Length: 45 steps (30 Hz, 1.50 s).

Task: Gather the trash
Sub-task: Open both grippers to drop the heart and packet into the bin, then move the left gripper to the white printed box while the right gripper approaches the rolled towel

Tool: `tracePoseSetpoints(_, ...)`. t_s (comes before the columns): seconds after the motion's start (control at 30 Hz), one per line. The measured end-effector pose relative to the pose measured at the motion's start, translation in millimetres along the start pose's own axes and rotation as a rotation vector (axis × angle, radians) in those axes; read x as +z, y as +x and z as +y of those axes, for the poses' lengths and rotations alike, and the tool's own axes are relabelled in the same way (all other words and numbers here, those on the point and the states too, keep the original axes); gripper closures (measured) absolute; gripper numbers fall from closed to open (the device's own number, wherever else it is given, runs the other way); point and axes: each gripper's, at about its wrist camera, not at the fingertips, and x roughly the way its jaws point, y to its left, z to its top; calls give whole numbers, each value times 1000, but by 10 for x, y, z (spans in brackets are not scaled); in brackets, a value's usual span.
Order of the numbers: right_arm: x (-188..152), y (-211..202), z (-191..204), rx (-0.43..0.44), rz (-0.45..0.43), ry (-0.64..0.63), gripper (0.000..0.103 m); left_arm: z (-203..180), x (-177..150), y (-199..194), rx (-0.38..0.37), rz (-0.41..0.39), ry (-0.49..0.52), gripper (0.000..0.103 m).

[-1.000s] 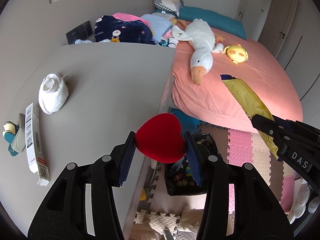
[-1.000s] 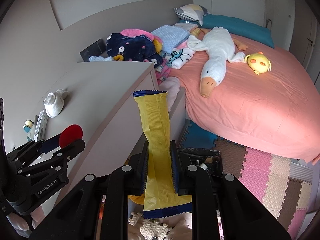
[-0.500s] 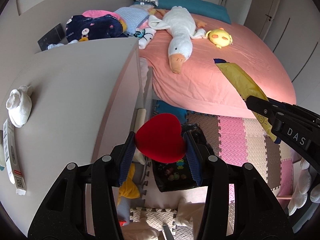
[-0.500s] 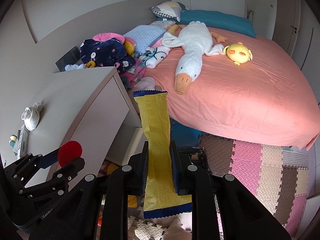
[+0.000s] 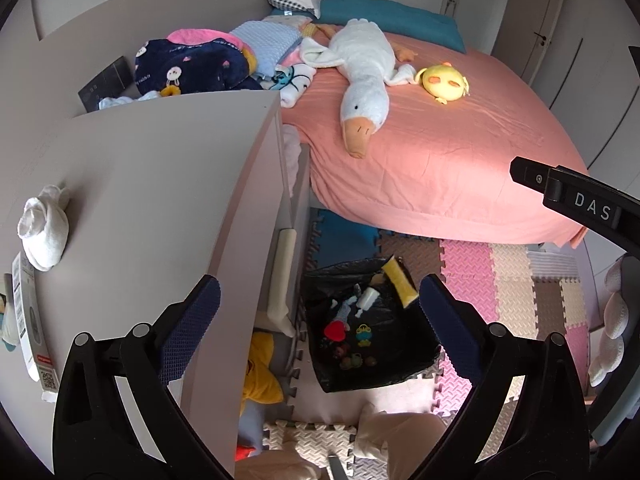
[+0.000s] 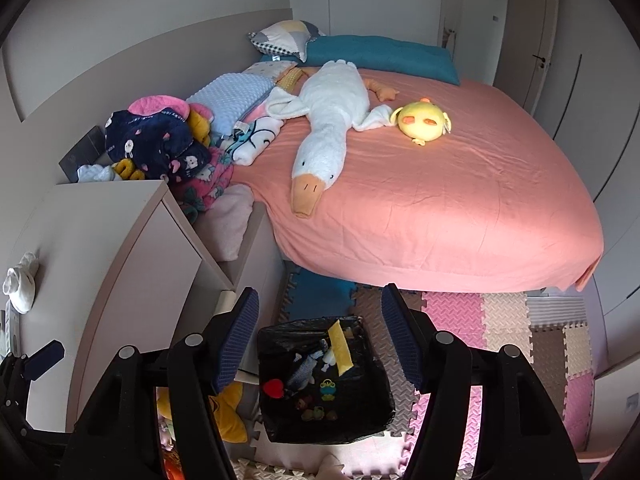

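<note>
Left wrist view: left gripper (image 5: 320, 312) has jaws wide apart, nothing btwn them. Below it, at approx 6 o'clock from the bed (image 5: 440, 152), a black trash bag (image 5: 400, 364) sits open on the foam floor mat (image 5: 516, 280), just beside the worktop (image 5: 152, 184) edge. Inside the bag: red heart (image 5: 335, 330) near the 9 o'clock side, yellow wrapper (image 5: 400, 282) leaning at the 12–1 o'clock rim, plus small mixed bits that are too small to tell. Right gripper's finger (image 5: 576, 200) shows at 3 o'clock of frame, over the bed edge.

Right wrist view: right gripper (image 6: 320, 332) jaws also well apart, empty, w/ the trash bag (image 6: 360, 416) directly below. Red heart (image 6: 274, 387) lies at the bag's 9 o'clock side, yellow wrapper (image 6: 340, 346) at 12 o'clock, tilted against the rim. Left gripper (image 6: 36, 364) is visible at 8 o'clock of frame.

On the bed: white goose plush (image 6: 324, 128), yellow chick plush (image 6: 424, 122) just beside it at 3 o'clock. White sock bundle (image 5: 42, 232) rests on the worktop, well apart from the bag.
</note>
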Motion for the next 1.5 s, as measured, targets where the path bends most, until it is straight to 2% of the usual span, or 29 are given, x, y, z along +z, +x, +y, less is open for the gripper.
tracePoseSetpoints(0.23,-73,-27,187,66,0,-19,38,183,-54,-93,10,-22,-39,7)
tracePoseSetpoints(0.67,-173,-154,862,168,-13,-105,38,770,-223,-393,129,-84,-96,7)
tracePoseSetpoints(0.97,-244,-164,1304,239,9,-152,38,1385,-374,-572,204,-100,-223,7)
tracePoseSetpoints(1.17,-284,-147,1627,280,23,-191,38,1731,-497,-650,304,-106,-284,7)
tracePoseSetpoints(1.4,-326,-202,1979,338,19,-242,38,2129,-648,-583,323,-76,-388,7)
tracePoseSetpoints(1.47,-323,-211,2066,351,22,-250,38,2202,-697,-562,327,-66,-405,12)
tracePoseSetpoints(1.5,-326,-213,2108,357,24,-253,38,2234,-717,-544,327,-59,-413,18)
